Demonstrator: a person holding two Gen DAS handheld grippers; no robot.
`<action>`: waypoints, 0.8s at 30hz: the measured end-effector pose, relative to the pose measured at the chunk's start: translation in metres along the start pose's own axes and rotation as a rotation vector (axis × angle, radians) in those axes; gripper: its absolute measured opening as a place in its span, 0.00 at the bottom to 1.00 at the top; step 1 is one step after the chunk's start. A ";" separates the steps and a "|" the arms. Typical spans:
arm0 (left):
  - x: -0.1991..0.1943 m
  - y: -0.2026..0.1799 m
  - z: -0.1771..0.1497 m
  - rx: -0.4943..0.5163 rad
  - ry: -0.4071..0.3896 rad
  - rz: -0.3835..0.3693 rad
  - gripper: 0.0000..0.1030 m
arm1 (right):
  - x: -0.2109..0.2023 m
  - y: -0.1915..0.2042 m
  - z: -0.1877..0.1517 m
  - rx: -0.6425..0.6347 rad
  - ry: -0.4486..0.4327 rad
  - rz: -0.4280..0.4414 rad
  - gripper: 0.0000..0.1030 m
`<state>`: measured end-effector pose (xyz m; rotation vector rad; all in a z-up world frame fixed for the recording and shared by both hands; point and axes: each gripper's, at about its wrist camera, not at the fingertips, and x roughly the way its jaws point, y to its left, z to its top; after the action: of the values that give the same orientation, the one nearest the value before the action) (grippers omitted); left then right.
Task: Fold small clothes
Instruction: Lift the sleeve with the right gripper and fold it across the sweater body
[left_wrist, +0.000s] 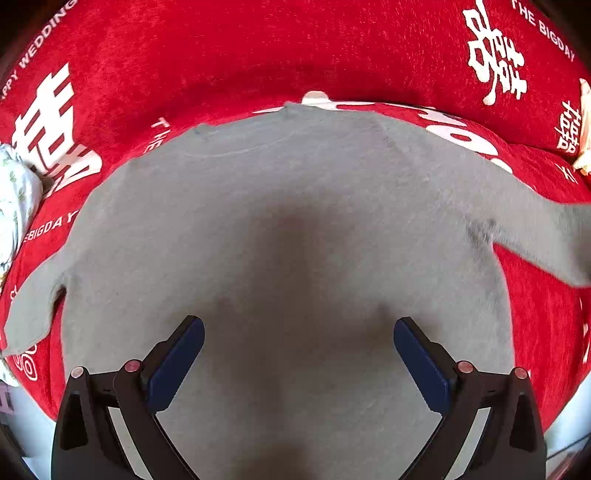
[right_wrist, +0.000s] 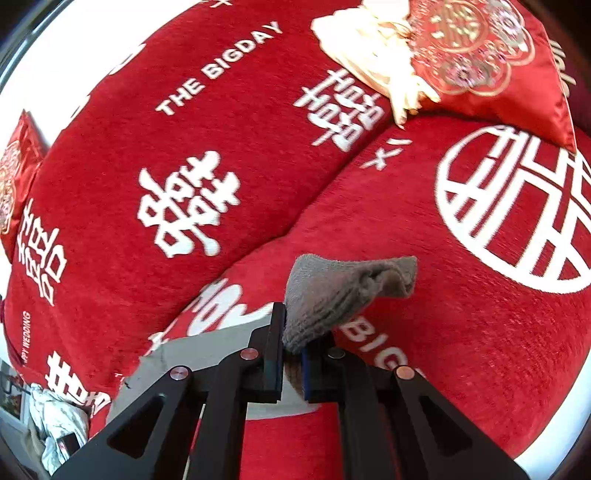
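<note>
A small grey sweater (left_wrist: 288, 206) lies spread flat on a red sofa seat, neck toward the backrest. My left gripper (left_wrist: 298, 332) is open above its lower body, holding nothing. The left sleeve (left_wrist: 33, 314) lies out to the left. The right sleeve (left_wrist: 546, 229) runs off to the right, lifted. In the right wrist view my right gripper (right_wrist: 293, 332) is shut on that sleeve's cuff end (right_wrist: 343, 288), which sticks out bunched beyond the fingers. Part of the sweater's body (right_wrist: 207, 354) shows at lower left.
The red sofa cover (right_wrist: 184, 110) has white characters and "THE BIGDAY" lettering. A red embroidered cushion (right_wrist: 491, 62) and a cream cloth (right_wrist: 369, 48) sit at the far right. A pale floral fabric (left_wrist: 14, 199) lies at the left edge.
</note>
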<state>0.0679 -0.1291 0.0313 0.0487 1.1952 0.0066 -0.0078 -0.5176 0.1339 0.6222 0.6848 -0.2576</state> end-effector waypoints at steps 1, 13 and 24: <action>-0.002 0.003 -0.003 0.002 -0.002 -0.001 1.00 | -0.001 0.007 0.000 -0.005 0.003 0.005 0.07; -0.021 0.070 -0.035 -0.033 -0.046 -0.032 1.00 | -0.005 0.109 -0.028 -0.080 0.023 0.042 0.07; -0.019 0.143 -0.054 -0.133 -0.057 -0.052 1.00 | 0.019 0.208 -0.078 -0.186 0.056 0.027 0.07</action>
<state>0.0135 0.0152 0.0350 -0.0982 1.1365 0.0387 0.0533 -0.3057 0.1681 0.4615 0.7447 -0.1497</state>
